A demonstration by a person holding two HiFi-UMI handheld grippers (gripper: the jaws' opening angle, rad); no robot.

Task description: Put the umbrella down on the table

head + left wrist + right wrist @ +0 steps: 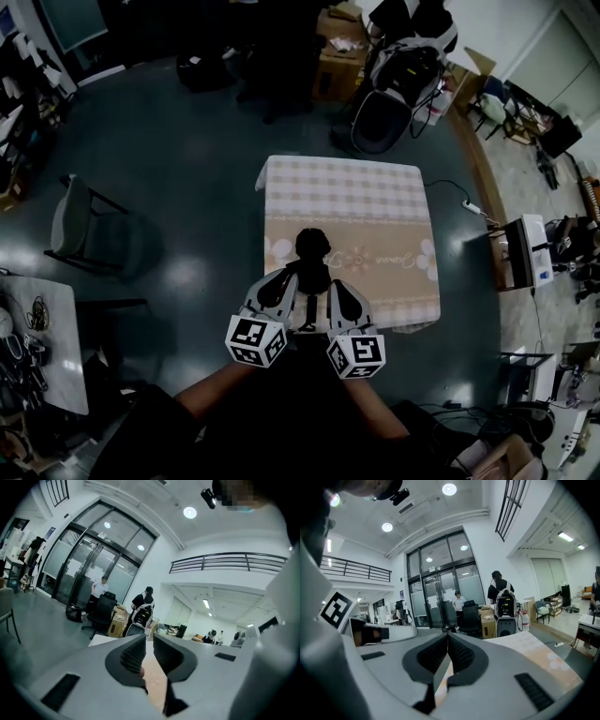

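A dark folded umbrella [311,247] lies on the checked tablecloth of the small table [375,187], near its front edge. Both grippers hover side by side just short of it, over the table's near edge. My left gripper [286,281] [149,639] has its jaws close together with a narrow gap, and nothing is between them. On my right gripper [335,289] [448,637] the fingertips meet and hold nothing. Both point roughly level across the table [534,648]. In the right gripper view a small dark thing just past the fingertips may be the umbrella.
A grey chair [70,216] stands left of the table, and an office chair with a backpack [384,112] and cardboard boxes [337,56] behind it. A power strip [473,208] lies on the floor at right. A cluttered white table [47,347] is at the near left.
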